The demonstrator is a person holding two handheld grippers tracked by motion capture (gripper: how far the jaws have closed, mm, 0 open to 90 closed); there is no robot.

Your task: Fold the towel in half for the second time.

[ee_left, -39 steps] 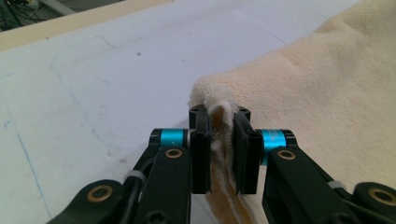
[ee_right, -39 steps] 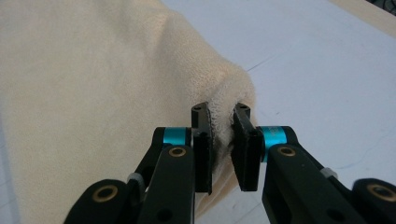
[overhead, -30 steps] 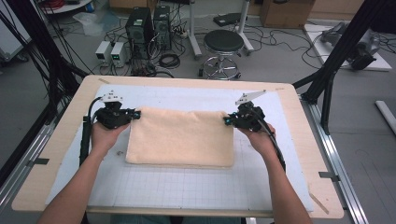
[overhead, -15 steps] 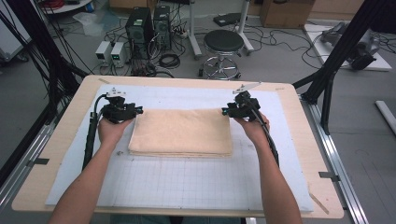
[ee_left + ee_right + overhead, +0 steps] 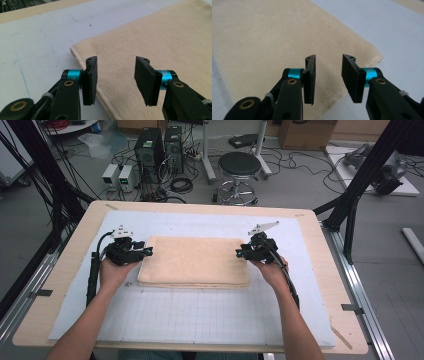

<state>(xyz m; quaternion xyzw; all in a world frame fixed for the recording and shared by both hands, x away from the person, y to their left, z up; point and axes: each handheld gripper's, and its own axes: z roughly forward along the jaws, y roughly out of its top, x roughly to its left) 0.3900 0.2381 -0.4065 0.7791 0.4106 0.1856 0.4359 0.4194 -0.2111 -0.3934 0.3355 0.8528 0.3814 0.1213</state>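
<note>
Flanking folded towel [image 5: 194,261]: left gripper [image 5: 148,252], right gripper [image 5: 239,253], apparently clear.

The rectangular light-wood table [image 5: 65,285] carried a pale blue-white gridded mat [image 5: 200,315] covering most of its top. A folded cream terry towel [image 5: 192,260] lay flat on the mat, centred, toward the far half.

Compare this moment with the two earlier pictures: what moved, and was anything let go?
Both grippers have just been opening and now stand open, letting go of the folded towel. The left gripper sits over the towel's left edge and the right gripper over its right edge, nothing pressed between the jaws. The towel's near edge looks drawn a little toward its far edge. The towel stays folded flat on the white mat.
</note>
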